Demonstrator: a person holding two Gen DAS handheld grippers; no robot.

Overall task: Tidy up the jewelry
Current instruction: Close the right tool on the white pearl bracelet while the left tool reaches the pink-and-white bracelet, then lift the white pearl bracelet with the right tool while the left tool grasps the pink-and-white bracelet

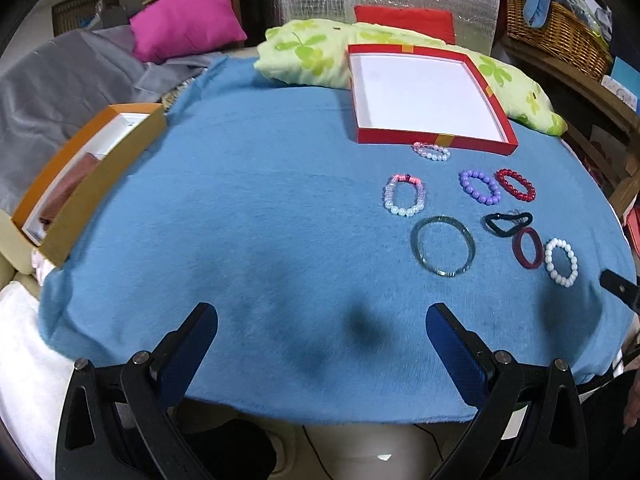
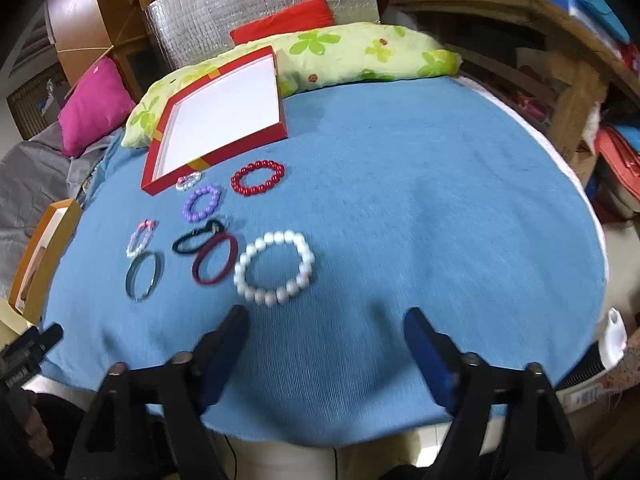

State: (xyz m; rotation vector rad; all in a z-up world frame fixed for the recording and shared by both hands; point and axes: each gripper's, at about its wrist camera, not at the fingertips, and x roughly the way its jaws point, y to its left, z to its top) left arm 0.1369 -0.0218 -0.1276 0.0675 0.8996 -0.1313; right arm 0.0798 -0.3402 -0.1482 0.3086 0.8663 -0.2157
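Several bracelets lie on a blue cloth [image 1: 260,220]: a white bead bracelet [image 1: 561,262] [image 2: 274,267], a dark red band [image 1: 527,249] [image 2: 215,259], a black hair tie [image 1: 508,221] [image 2: 197,237], a clear glass bangle [image 1: 443,246] [image 2: 144,276], a purple bead bracelet [image 1: 479,187] [image 2: 202,203], a red bead bracelet [image 1: 515,184] [image 2: 258,178], a pink-white one [image 1: 404,196] and a small pale one [image 1: 432,151]. An empty red box [image 1: 430,136] [image 2: 224,158] lies behind them. My left gripper [image 1: 322,322] is open and empty over the cloth's near edge. My right gripper [image 2: 326,322] is open and empty, just short of the white bracelet.
An orange box [image 1: 104,168] [image 2: 52,248] sits at the cloth's left edge. A green flowered pillow [image 1: 312,52] [image 2: 360,56] lies behind the red box. A pink cushion [image 1: 188,20] and grey fabric are at the back left. Wooden shelves and a wicker basket [image 1: 560,36] stand at the right.
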